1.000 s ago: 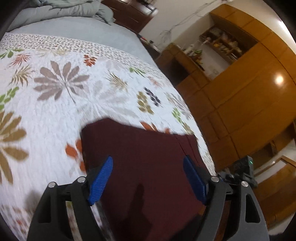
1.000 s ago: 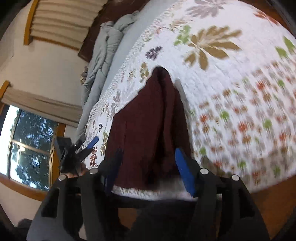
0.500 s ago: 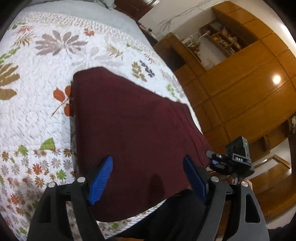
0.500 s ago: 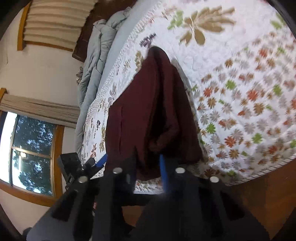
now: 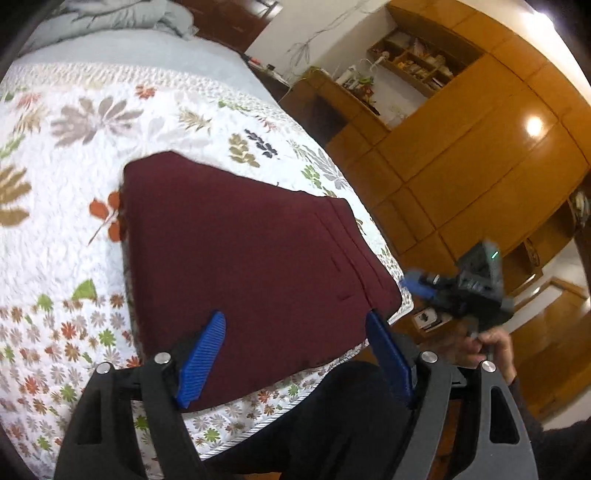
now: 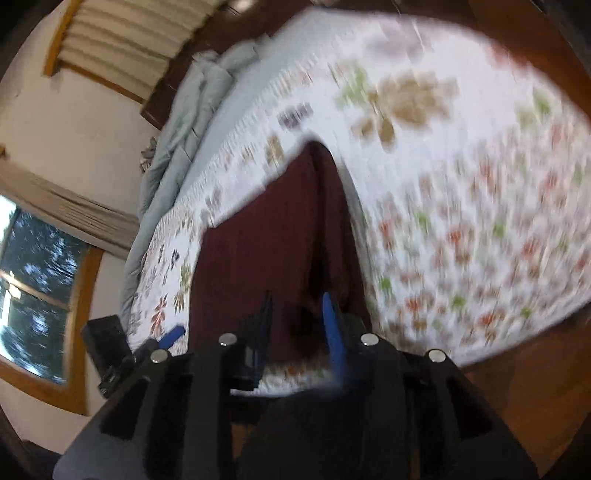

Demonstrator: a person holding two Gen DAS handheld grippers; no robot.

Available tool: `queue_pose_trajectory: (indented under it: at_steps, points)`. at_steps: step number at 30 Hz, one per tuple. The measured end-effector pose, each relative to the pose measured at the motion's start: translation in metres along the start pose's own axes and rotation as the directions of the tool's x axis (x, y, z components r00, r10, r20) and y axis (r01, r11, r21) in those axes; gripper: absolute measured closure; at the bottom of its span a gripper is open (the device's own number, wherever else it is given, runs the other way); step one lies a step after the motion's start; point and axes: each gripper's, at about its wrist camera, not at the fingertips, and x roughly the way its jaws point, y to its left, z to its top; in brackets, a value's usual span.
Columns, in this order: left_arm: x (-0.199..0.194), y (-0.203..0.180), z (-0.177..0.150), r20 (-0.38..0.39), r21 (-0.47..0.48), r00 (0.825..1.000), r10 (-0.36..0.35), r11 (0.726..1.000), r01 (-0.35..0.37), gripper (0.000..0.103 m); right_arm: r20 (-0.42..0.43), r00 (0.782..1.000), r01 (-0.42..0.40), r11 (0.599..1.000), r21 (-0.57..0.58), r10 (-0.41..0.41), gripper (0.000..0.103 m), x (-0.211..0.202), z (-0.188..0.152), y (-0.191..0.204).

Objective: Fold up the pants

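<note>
The maroon pants (image 5: 243,258) lie folded flat on the floral quilt (image 5: 55,177) near the bed's front edge. My left gripper (image 5: 295,354) is open, hovering above the pants' near edge with nothing between its blue pads. The right gripper (image 5: 421,286) shows at the right of the left wrist view, off the pants' corner. In the right wrist view my right gripper (image 6: 297,325) has its jaws narrowed with a small gap over the near end of the pants (image 6: 280,236); the view is blurred and no cloth shows between the pads.
A grey duvet (image 5: 110,14) is bunched at the head of the bed. Wooden wardrobes (image 5: 480,155) and a shelf stand along the right. A window (image 6: 33,288) is on the wall at the other side. The bed's front edge (image 5: 258,410) is close below me.
My left gripper pulled back and up from the pants. My right gripper narrowed from wide open, gathered a fold of cloth, and the pants now lie flatter; the right view has swung and blurred.
</note>
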Motion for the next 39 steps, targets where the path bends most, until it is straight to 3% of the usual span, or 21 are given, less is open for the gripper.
queue_pose_trajectory:
  at_steps: [4,6,9,10,12,14,15,16,17,21,25,27,29,30,31,33,34,35,37,39]
  points:
    - [0.019,-0.011,-0.002,-0.073,-0.003,0.987,0.146,0.989,-0.146,0.024,-0.038,0.99,-0.135,0.987,-0.086,0.133,0.065,0.024,0.007,0.035]
    - [0.025,-0.012,-0.006,-0.103,-0.014,0.978,0.179,0.983,-0.182,0.024,-0.101,0.986,-0.143,0.984,-0.109,0.132,0.064,0.049,0.007,0.039]
    - [0.026,-0.018,-0.01,-0.112,0.026,0.97,0.216,0.976,-0.214,0.024,-0.157,0.984,-0.104,0.991,-0.086,0.089,0.082,0.074,0.007,0.021]
    - [0.026,-0.019,-0.011,-0.115,0.034,0.968,0.222,0.975,-0.22,0.024,-0.172,0.981,-0.098,0.993,-0.068,0.085,0.101,0.076,0.01,0.011]
    - [0.022,-0.024,-0.008,-0.123,0.046,0.965,0.231,0.973,-0.227,0.024,-0.178,0.983,-0.063,0.997,-0.05,0.054,0.103,0.071,0.017,0.002]
    - [0.016,-0.031,0.0,-0.111,0.082,0.964,0.241,0.969,-0.233,0.024,-0.19,0.981,-0.055,0.995,-0.084,0.038,0.093,0.064,0.024,0.01]
    - [0.016,-0.033,0.007,-0.102,0.102,0.962,0.253,0.965,-0.243,0.024,-0.186,0.982,-0.054,0.991,-0.123,0.031,0.084,0.062,0.029,0.02]
    - [0.014,-0.036,0.015,-0.084,0.13,0.959,0.271,0.957,-0.259,0.024,-0.179,0.983,-0.057,0.987,-0.15,0.03,0.068,0.062,0.036,0.029]
    - [0.012,-0.037,0.022,-0.071,0.147,0.957,0.282,0.952,-0.27,0.024,-0.169,0.985,-0.064,0.984,-0.168,0.035,0.062,0.063,0.043,0.035]
    - [0.017,-0.035,0.048,-0.048,0.187,0.945,0.323,0.933,-0.309,0.024,-0.153,0.986,-0.088,0.982,-0.169,0.062,0.062,0.091,0.082,0.049]
    - [0.029,-0.029,0.067,-0.046,0.208,0.936,0.349,0.92,-0.333,0.024,-0.208,0.975,-0.095,0.991,-0.093,0.074,0.061,0.128,0.113,0.033]
    - [0.037,-0.022,0.073,-0.06,0.213,0.932,0.358,0.916,-0.338,0.024,-0.234,0.972,-0.054,0.996,-0.074,0.036,0.071,0.139,0.116,0.016]
    - [0.046,-0.015,0.074,-0.08,0.21,0.928,0.365,0.916,-0.342,0.024,-0.259,0.966,-0.011,0.995,-0.095,-0.014,0.101,0.145,0.114,0.002]
    - [0.049,-0.011,0.075,-0.092,0.205,0.927,0.363,0.918,-0.339,0.024,-0.255,0.966,0.009,0.994,-0.11,-0.037,0.103,0.144,0.114,0.0]
    - [0.051,-0.003,0.075,-0.113,0.179,0.93,0.349,0.928,-0.326,0.024,-0.25,0.968,0.008,0.995,-0.103,-0.034,0.101,0.138,0.114,-0.002]
    - [0.049,0.012,0.077,-0.142,0.113,0.945,0.296,0.953,-0.281,0.024,-0.221,0.975,0.008,0.994,-0.106,-0.031,0.088,0.12,0.11,0.006]
    - [0.044,0.023,0.079,-0.144,0.057,0.959,0.246,0.969,-0.24,0.024,-0.207,0.978,-0.002,0.993,-0.122,-0.024,0.062,0.113,0.108,0.014]
    - [0.036,0.036,0.081,-0.135,-0.006,0.972,0.195,0.98,-0.197,0.024,-0.197,0.98,-0.023,0.989,-0.146,-0.007,0.046,0.104,0.103,0.024]
    - [0.022,0.06,0.082,-0.109,-0.117,0.987,0.121,0.984,-0.134,0.024,-0.232,0.972,-0.094,0.976,-0.195,0.047,0.046,0.096,0.086,0.047]
    - [0.01,0.082,0.082,-0.091,-0.202,0.992,0.089,0.974,-0.106,0.024,-0.313,0.946,-0.151,0.966,-0.209,0.08,0.046,0.102,0.063,0.057]
